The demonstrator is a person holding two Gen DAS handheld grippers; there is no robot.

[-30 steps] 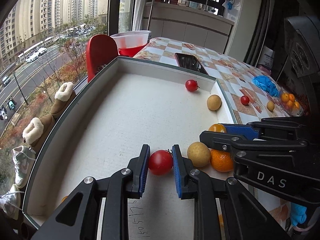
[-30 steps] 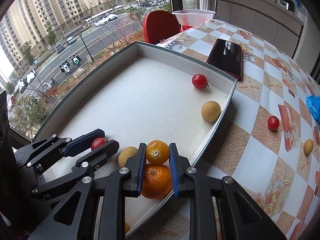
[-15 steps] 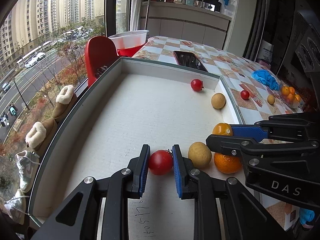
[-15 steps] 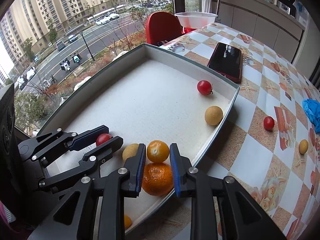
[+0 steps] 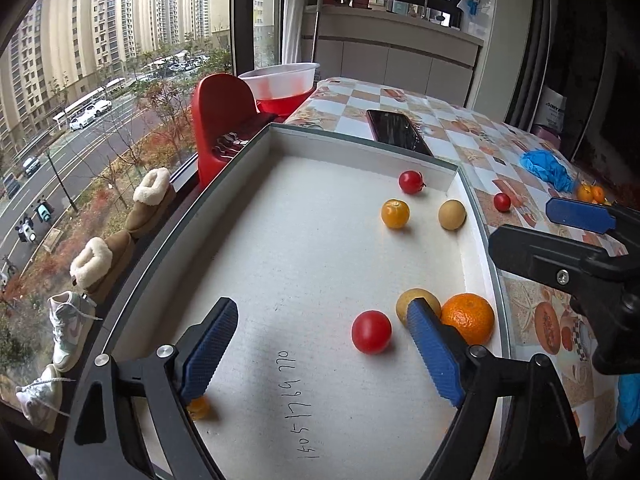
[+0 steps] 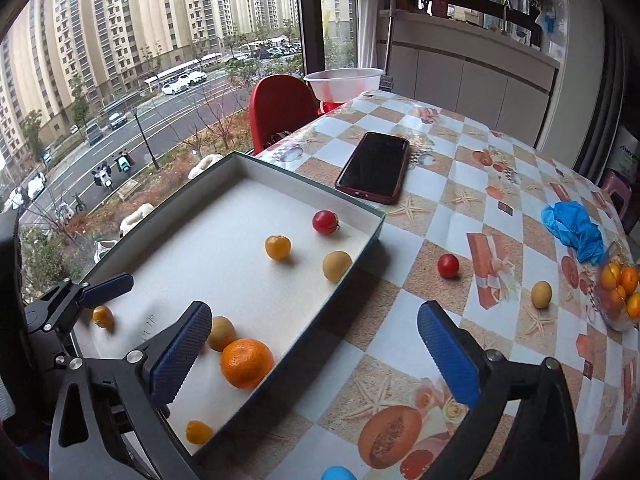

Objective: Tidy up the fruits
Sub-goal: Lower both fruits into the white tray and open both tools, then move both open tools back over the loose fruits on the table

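Note:
A white shallow box (image 5: 256,148) (image 6: 372,216) on the table holds fruit. My left gripper (image 5: 324,348) is open above the box floor; a red tomato (image 5: 371,332) lies free between its fingers, beside a tan fruit (image 5: 408,300) and a large orange (image 5: 468,318) (image 6: 247,362). A small orange (image 5: 395,213) (image 6: 277,247), a second tomato (image 5: 411,181) (image 6: 325,221) and a tan fruit (image 5: 452,214) (image 6: 337,266) lie at the far end. My right gripper (image 6: 316,352) is open and empty over the box's right wall. A tomato (image 6: 448,265) and a tan fruit (image 6: 541,294) lie on the tablecloth.
A dark phone (image 6: 374,166) lies beyond the box. A blue glove (image 6: 572,232) and a bag of small oranges (image 6: 618,288) are at the right. Two small oranges (image 6: 103,316) (image 6: 199,431) sit in the box's near end. A red chair (image 5: 218,112) and white bowl (image 5: 280,78) stand behind.
Both grippers opened and drew back. The left let go of the red tomato; the right let go of the small orange, which now lies farther up the box.

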